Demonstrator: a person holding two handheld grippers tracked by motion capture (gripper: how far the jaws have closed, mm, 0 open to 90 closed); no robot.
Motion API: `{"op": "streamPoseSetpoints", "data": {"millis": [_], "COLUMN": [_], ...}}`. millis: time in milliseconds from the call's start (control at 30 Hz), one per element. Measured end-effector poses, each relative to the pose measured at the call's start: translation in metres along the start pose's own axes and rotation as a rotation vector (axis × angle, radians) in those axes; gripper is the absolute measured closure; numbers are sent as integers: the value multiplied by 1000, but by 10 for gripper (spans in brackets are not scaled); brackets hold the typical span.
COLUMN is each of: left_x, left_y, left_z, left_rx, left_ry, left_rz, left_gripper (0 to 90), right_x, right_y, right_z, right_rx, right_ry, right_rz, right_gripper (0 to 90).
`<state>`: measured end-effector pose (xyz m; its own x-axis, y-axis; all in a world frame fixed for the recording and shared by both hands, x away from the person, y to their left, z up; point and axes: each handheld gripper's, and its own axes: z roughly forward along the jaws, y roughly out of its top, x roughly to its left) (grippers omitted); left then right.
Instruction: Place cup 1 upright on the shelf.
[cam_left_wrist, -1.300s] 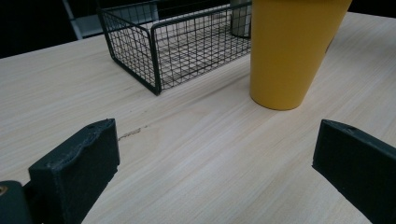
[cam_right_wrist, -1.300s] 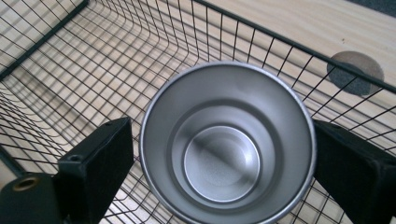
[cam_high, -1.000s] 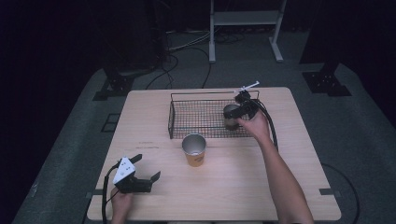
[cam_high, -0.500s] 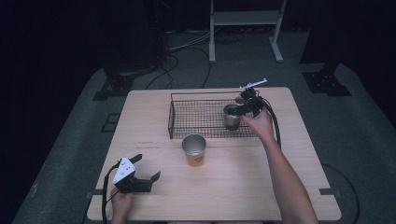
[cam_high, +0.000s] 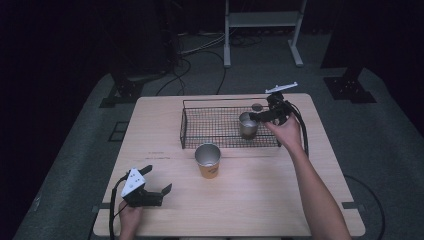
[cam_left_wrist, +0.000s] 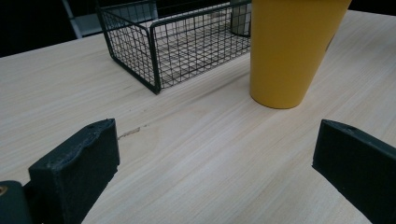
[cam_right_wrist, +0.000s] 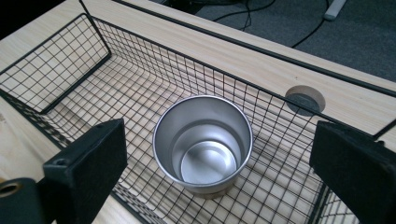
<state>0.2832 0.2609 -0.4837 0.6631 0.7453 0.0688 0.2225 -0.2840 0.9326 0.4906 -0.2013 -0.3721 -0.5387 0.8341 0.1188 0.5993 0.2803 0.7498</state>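
The silver cup (cam_right_wrist: 203, 142) stands upright inside the wire basket (cam_high: 210, 129), near the basket's right end, with its mouth up and nothing in it. The right claw (cam_right_wrist: 219, 163) hovers just above and around it with its jaws spread wide, one on either side of the cup and well clear of its rim, so it has hold of nothing. In the high view the right claw (cam_high: 264, 116) sits at the basket's right end, just beside the cup (cam_high: 247, 125).

Judging by that, the first cup is already put away: it rests on the basket floor and the jaws have let go of it. What seems left is the yellow cup (cam_high: 208, 160), which stands upright on the bare tabletop (cam_high: 260, 200) just in front of the basket, outside its near wall. It has a metal lining and is empty as well.

The left claw (cam_high: 150, 192) lies low at the near left corner of the tabletop, its jaws wide apart and holding nothing. Its own view looks across the wood at the yellow cup (cam_left_wrist: 292, 46) and the basket corner (cam_left_wrist: 154, 46) beyond.

So the job looks about half done: one cup in, one still to be lifted over the wire wall and set down beside the first.
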Motion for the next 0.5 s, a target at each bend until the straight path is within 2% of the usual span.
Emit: {"op": "streamPoseSetpoints", "data": {"millis": [167,500], "left_x": [0,0], "left_y": [0,0], "left_z": [0,0], "left_rx": [1,4], "left_ry": [0,0], "left_rz": [1,2], "left_gripper": [0,0], "right_x": [-1,2], "right_y": [-4,-14], "right_z": [-10,-21], "right_rx": [-16,-10], "right_ry": [13,23], "right_rz": [-9,-31], "right_gripper": [38,42]}}
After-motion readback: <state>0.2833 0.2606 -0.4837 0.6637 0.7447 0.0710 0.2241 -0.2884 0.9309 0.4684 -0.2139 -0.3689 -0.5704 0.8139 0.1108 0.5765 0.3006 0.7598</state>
